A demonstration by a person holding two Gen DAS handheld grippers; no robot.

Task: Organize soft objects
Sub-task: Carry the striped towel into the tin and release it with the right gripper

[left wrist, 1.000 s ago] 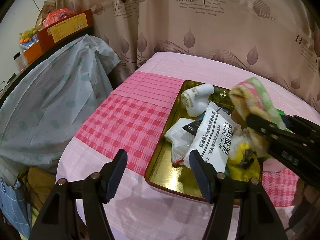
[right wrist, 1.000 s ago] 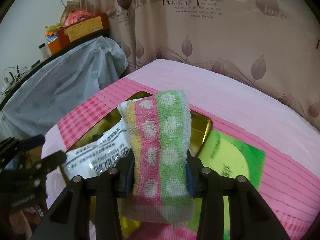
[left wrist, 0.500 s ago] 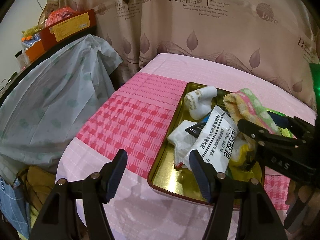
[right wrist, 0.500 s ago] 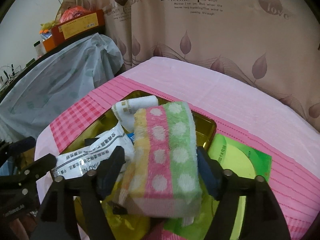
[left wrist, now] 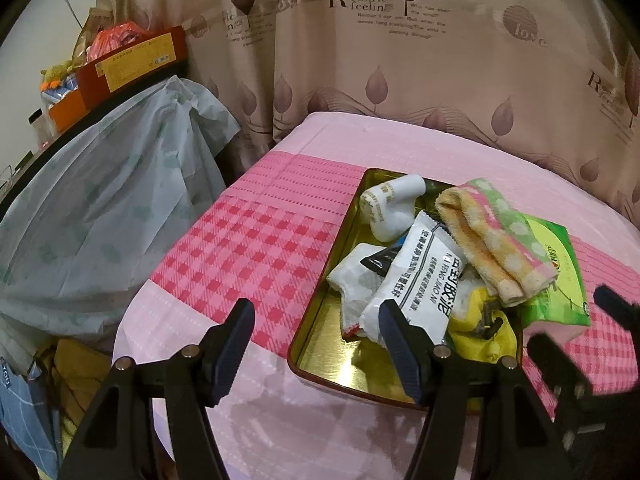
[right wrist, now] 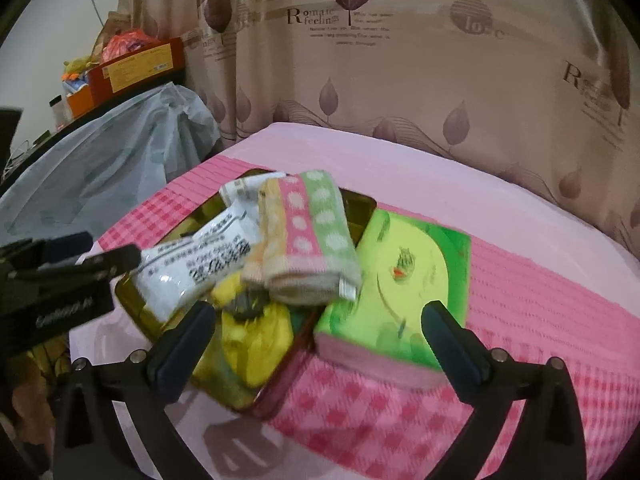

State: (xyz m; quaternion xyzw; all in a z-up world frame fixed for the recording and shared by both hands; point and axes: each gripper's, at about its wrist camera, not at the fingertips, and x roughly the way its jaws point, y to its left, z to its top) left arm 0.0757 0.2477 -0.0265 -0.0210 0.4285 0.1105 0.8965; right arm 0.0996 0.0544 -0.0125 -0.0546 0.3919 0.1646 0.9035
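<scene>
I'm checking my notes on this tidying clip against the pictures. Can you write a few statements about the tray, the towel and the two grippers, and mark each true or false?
1. The striped dotted towel lies on the pile in the gold tray. True.
2. The right gripper is shut on the towel. False: its fingers have just been opening and stand wide apart, with nothing between them.
3. The left gripper is open and holds nothing. True.
4. The green tissue pack sits inside the tray. False: it lies on the pink cloth beside the tray.
5. A white sock lies at the tray's far end. True.
</scene>
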